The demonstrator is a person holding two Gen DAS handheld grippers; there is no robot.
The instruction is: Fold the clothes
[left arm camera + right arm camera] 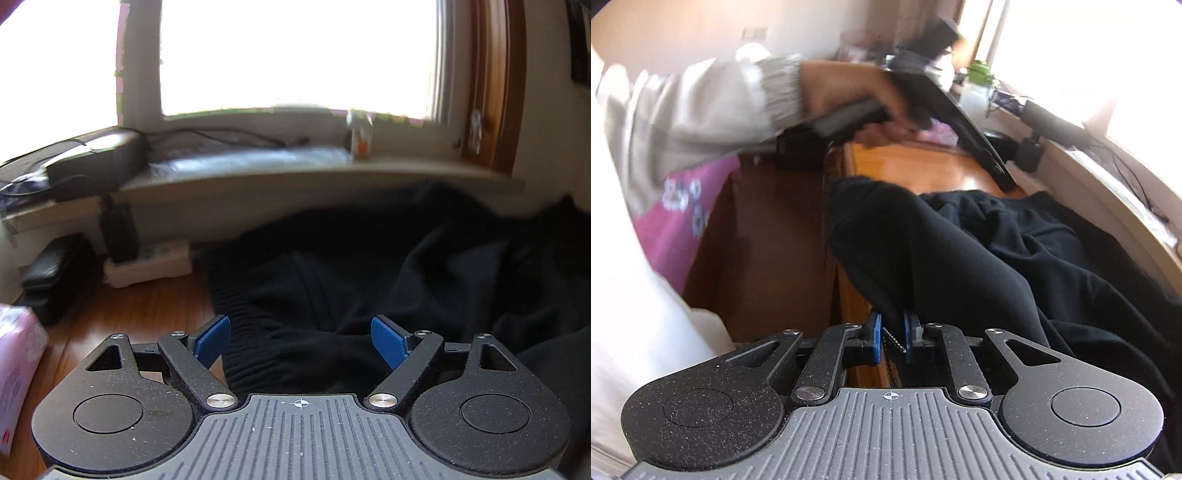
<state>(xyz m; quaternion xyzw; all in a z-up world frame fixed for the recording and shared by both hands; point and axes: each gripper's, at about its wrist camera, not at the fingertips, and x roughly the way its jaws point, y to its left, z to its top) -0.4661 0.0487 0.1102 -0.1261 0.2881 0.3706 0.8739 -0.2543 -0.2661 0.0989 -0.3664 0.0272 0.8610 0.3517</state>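
Black clothing (979,236) lies rumpled across the wooden table (923,170), one dark garment as far as the folds let you count, bunched from the near edge toward the window sill at 12 o'clock. A ribbed, gathered band (243,325) shows at 9 o'clock of the heap in the left wrist view; it looks like a waistband or cuff, though the blur leaves that unsettled.

Your right tool (892,334) has its two blue pads drawn nearly together, and a taut ridge of the black cloth runs down into them, so it reads as clamped on a hem near the table's front edge, likely to hold that end fast while the rest is drawn out. Your left tool (301,341) stands with its blue pads wide apart, poised above the ribbed band and gripping nothing, probably placed to take that edge. In the right wrist view your left hand (857,99), in a pale sleeve (701,103), carries that tool at 11 o'clock above the far end of the garment.

Nothing about the cloth looks squared or stacked; it is loose and creased, a state that would suit either spreading it flat or gathering it between folds.

Around it: one white power strip (147,264) at 9 o'clock, one pink packet (18,369) at the left margin, one small jar (360,133) on the sill, and two windows blown out with daylight.
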